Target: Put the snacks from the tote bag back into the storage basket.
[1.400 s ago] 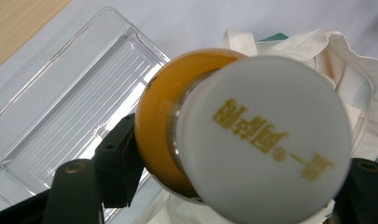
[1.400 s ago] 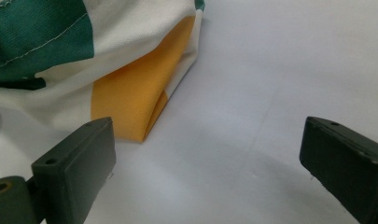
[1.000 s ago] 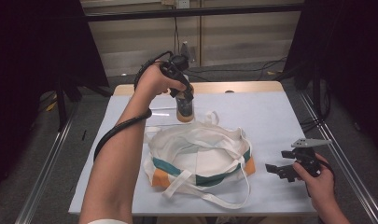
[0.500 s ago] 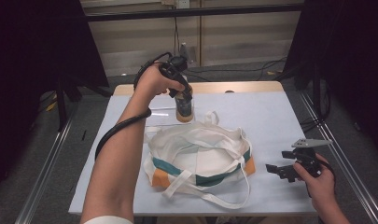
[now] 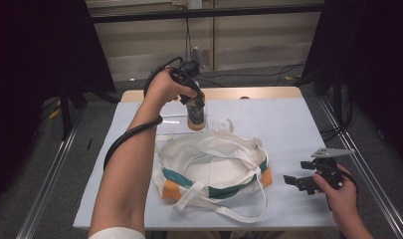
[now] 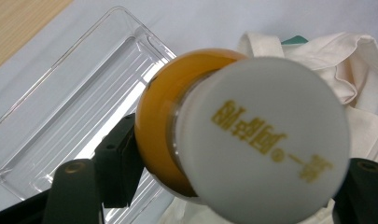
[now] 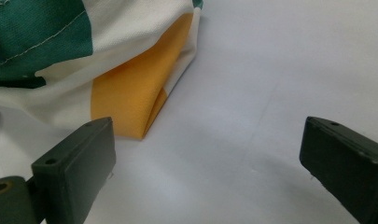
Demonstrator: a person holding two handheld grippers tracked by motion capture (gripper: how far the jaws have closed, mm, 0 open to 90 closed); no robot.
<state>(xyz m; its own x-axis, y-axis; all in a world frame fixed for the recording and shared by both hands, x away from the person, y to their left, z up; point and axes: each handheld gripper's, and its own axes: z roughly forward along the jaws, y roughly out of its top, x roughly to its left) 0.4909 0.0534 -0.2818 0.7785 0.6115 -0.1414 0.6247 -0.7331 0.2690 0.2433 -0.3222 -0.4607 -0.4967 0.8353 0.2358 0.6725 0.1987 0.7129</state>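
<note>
little had moved since the earlier frames: the left tongs point(image 5: 196, 110) stayed clamped on the small bottle with the amber body and flat white cap point(image 6: 233, 130), and the right tongs point(image 5: 301, 183) kept their place low at the right edge of the pale blue surface point(image 5: 298, 124).

in the high view the bottle stood upright, its long axis vertical, gripped from above near the far middle of the surface. it was just beyond the far rim of the cream canvas tote bag with green and orange bands point(image 5: 214, 167), which lay slumped with its mouth facing up. the left gripper view put the bottle between the clear plastic tray point(image 6: 70, 112) and the bag's cream folds. so the bag's opening lay toward the person from the bottle, and the left hand point(image 5: 164, 87) was much the nearer to it.

the right tongs stood wide with nothing between them, their view looking at the bag's orange corner point(image 7: 130, 102), near but apart. judging by this, a short carry toward the person and a lowering into the bag would follow.
</note>
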